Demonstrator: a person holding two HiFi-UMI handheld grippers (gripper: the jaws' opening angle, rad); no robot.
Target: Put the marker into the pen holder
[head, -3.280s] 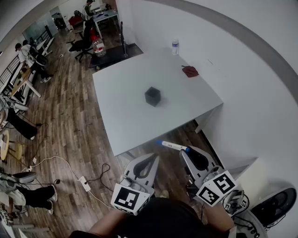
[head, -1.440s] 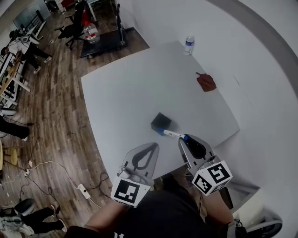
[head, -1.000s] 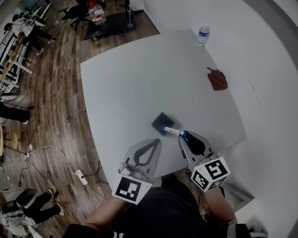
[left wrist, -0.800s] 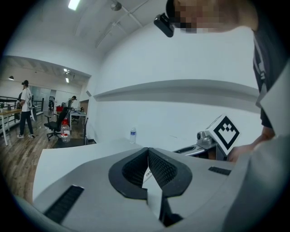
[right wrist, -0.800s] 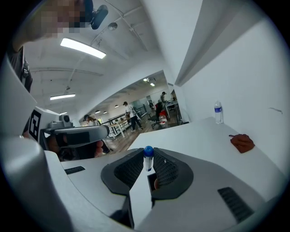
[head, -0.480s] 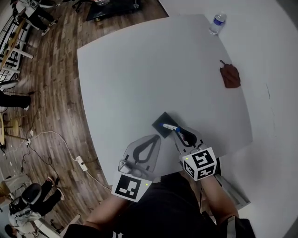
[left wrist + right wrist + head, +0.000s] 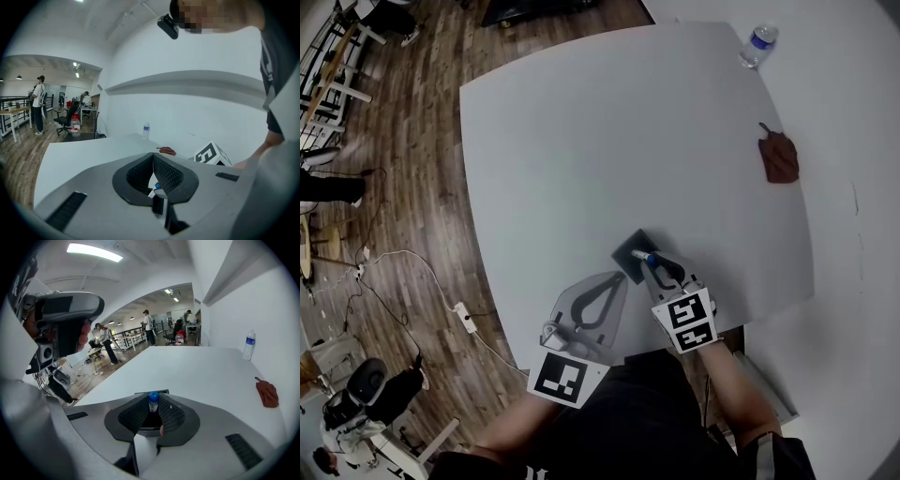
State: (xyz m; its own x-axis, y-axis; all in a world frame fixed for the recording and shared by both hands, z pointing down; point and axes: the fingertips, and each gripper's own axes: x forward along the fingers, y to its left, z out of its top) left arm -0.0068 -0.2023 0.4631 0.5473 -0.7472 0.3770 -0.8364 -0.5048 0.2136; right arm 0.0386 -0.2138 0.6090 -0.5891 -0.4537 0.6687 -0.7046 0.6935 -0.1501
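A black square pen holder (image 7: 628,253) stands near the front edge of the white table (image 7: 581,141). My right gripper (image 7: 656,267) is shut on a white marker with a blue cap (image 7: 644,256), whose tip lies over the holder's opening. In the right gripper view the marker (image 7: 153,399) stands between the jaws, with the holder's dark rim (image 7: 140,393) just beyond it. My left gripper (image 7: 620,278) hangs shut and empty just left of the holder. In the left gripper view its jaws (image 7: 153,158) are closed.
A water bottle (image 7: 758,44) stands at the table's far right corner. A reddish-brown cloth (image 7: 779,157) lies near the right edge. Left of the table, a power strip and cables (image 7: 455,309) lie on the wooden floor. People and desks are far off.
The view has closed in over the table. My right gripper has carried the marker forward from beside the table edge to above the pen holder and tipped it steeper. The left gripper kept its place.
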